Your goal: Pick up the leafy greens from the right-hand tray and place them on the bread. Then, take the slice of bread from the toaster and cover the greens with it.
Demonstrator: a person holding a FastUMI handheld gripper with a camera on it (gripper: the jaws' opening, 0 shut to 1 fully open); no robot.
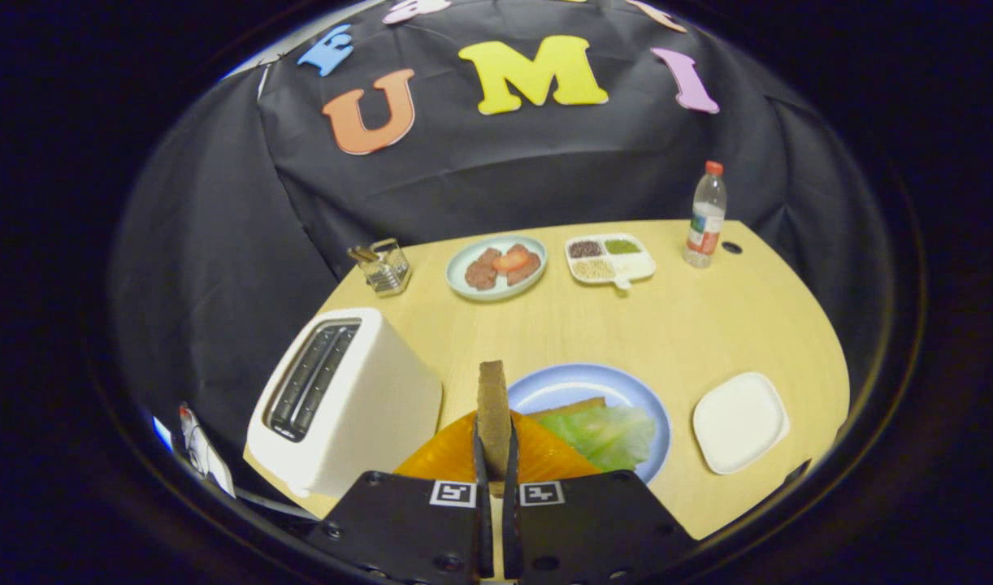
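Observation:
A slice of brown bread [493, 406] stands upright and edge-on between my fingers, and my gripper [494, 455] is shut on it above the table. Just ahead of the fingers and a little right lies a blue plate [582, 380]. On it rests a pale green leaf [606, 435] over a bread slice [576, 406], of which only a thin edge shows. The white toaster [342, 402] stands left of the fingers, its slots dark. The white square tray [740, 421] sits right of the blue plate with nothing on it.
At the back of the wooden table [708, 325] are a plate of meat and tomato [496, 266], a divided dish of grains [610, 258], a water bottle [705, 215] and a clear holder [383, 265]. The table ends close behind the toaster.

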